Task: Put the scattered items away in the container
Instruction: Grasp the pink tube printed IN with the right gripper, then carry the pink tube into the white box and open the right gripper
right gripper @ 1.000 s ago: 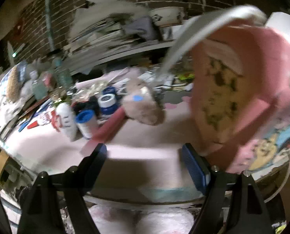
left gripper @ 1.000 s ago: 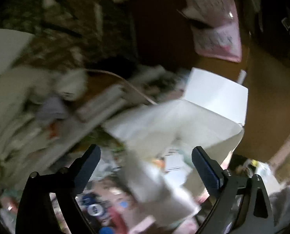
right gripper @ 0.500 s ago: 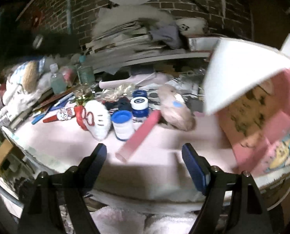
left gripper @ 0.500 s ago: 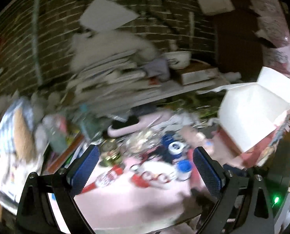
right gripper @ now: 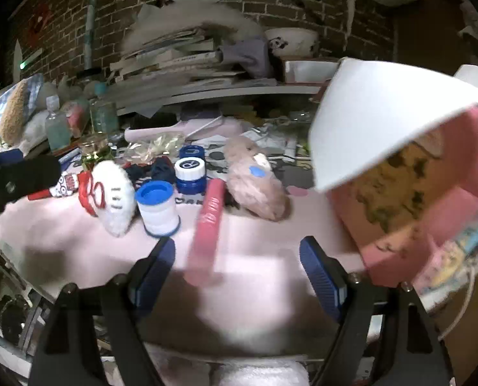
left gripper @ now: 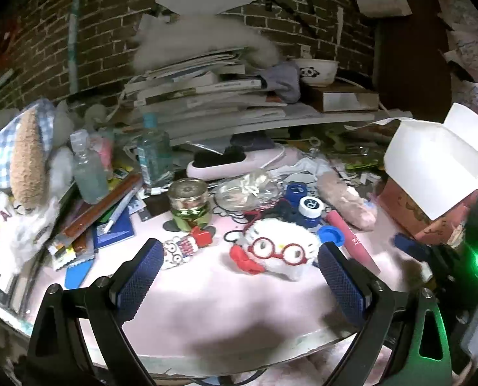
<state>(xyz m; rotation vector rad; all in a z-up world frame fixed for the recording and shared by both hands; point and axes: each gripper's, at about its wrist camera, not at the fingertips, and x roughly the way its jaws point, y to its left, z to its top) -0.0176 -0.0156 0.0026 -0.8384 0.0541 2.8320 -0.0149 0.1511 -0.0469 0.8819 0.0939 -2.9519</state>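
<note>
White plush toy (left gripper: 280,251) soft, light; squeeze middle. Left gripper (left gripper: 239,276), right gripper (right gripper: 237,276): fingers wide apart, empty.

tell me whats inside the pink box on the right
The pink box stands open; the right wrist view shows a yellowish, dark-speckled inner wall and a pink divider. No loose item shows inside. Its white flap covers the upper part, so that stays unseen.

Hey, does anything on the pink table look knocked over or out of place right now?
Yes. The white plush with red glasses lies on its side beside the upright blue-capped jar. The pink tube lies loose at an angle across the table, and the pink box at the right sits tilted, its white flap open.
</note>
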